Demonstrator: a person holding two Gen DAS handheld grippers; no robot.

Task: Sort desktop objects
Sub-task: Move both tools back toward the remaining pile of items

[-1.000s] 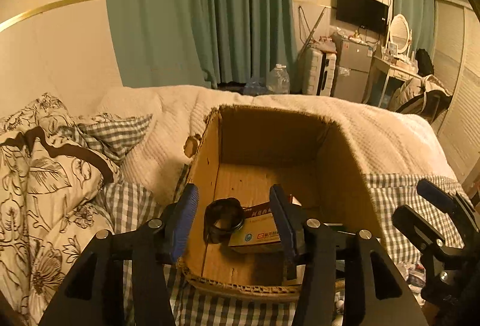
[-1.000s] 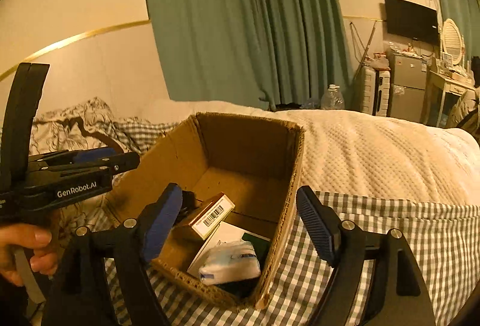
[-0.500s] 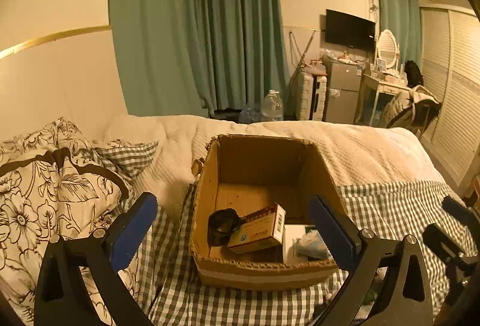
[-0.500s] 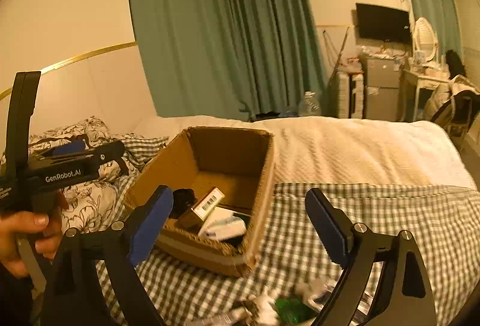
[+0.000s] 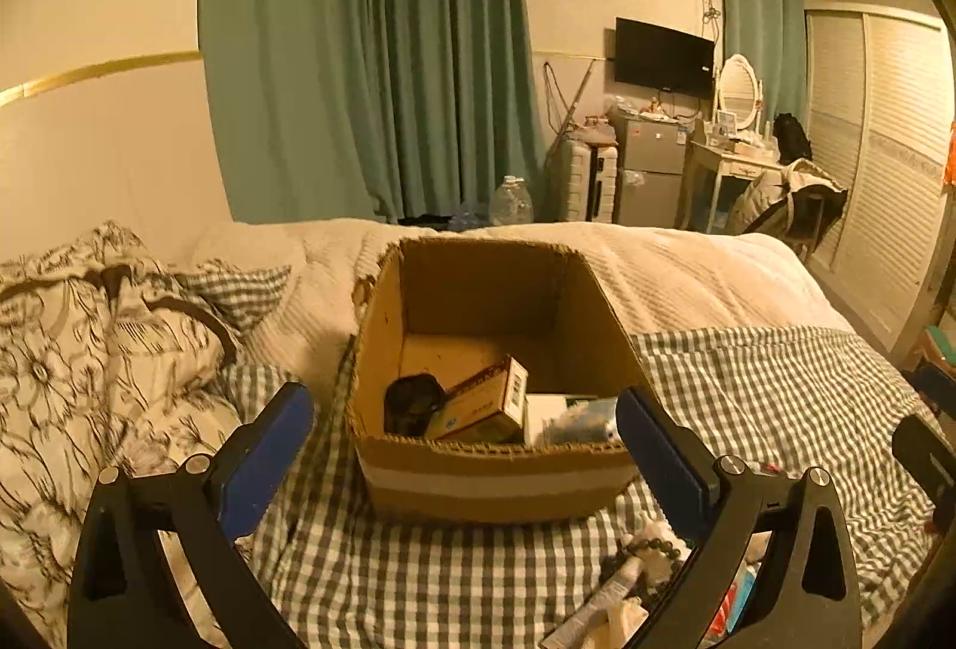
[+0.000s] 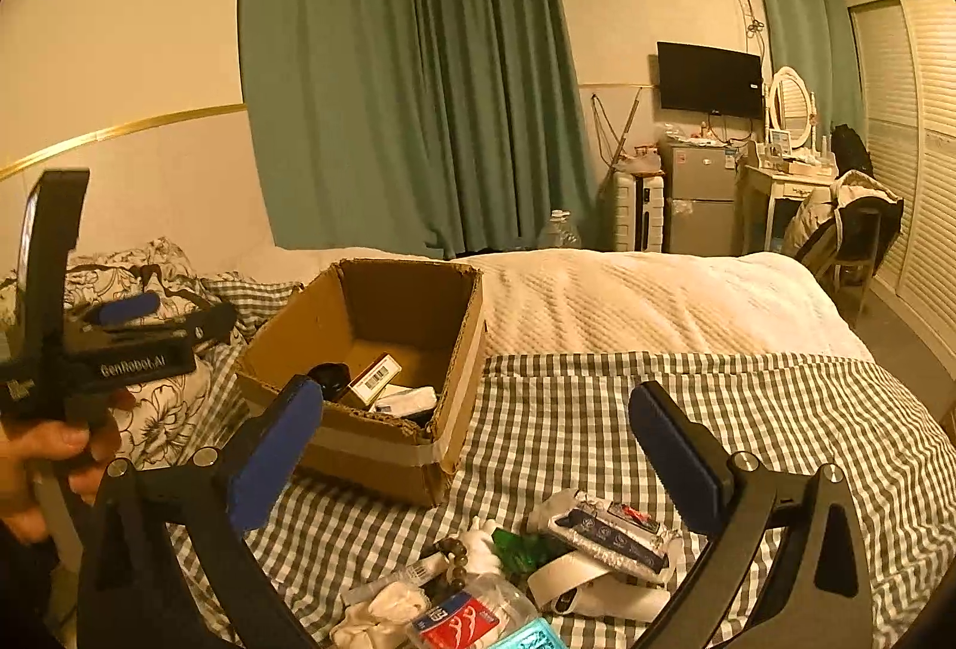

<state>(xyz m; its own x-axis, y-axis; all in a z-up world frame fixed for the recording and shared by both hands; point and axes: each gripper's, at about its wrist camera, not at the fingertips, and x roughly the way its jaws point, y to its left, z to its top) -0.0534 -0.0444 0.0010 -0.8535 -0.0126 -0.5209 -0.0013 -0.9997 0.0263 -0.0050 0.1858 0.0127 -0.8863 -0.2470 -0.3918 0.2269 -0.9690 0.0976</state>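
The cardboard box (image 6: 382,374) sits on the checked bed cover (image 6: 597,422) at about ten o'clock from the right gripper (image 6: 478,446); it looks light but stiff, and already holds a brown carton (image 5: 484,404), a dark round thing and a white packet. The unsorted heap lies at six o'clock, just below the right gripper. Its biggest piece, a crinkled foil-wrapped pack (image 6: 609,526), probably is light and slippery, best pinched across its narrow middle. The white curved band (image 6: 591,589) beside it seems springy; take its edge. The bead string (image 6: 457,559) is limp and needs a bunched grab. Both the right and the left gripper (image 5: 466,440) stand spread wide, holding nothing.
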